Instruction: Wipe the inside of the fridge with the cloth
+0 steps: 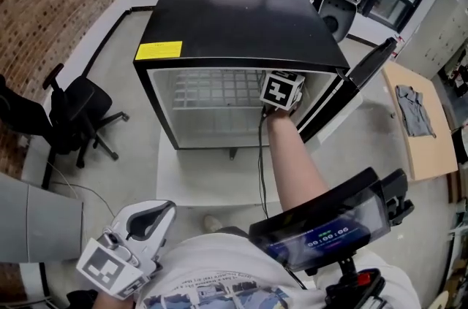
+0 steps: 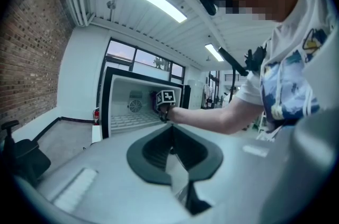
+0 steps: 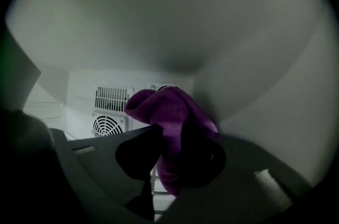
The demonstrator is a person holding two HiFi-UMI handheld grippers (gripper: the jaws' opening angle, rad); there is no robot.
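Fridge interior: right tongs clamp cloth (purple).

— Fridge top: black, smooth, faintly glossy; inside, white smooth plastic; the shelf a white wire grid.
— And the cloth?
— Purple, soft, napped like fleece; matt.
— The left wall?
— Rough red brick; the floor smooth grey, dull; far right, a table of pale wood, matt.
— The left gripper?
— Pale grey plastic; smooth, slight sheen.
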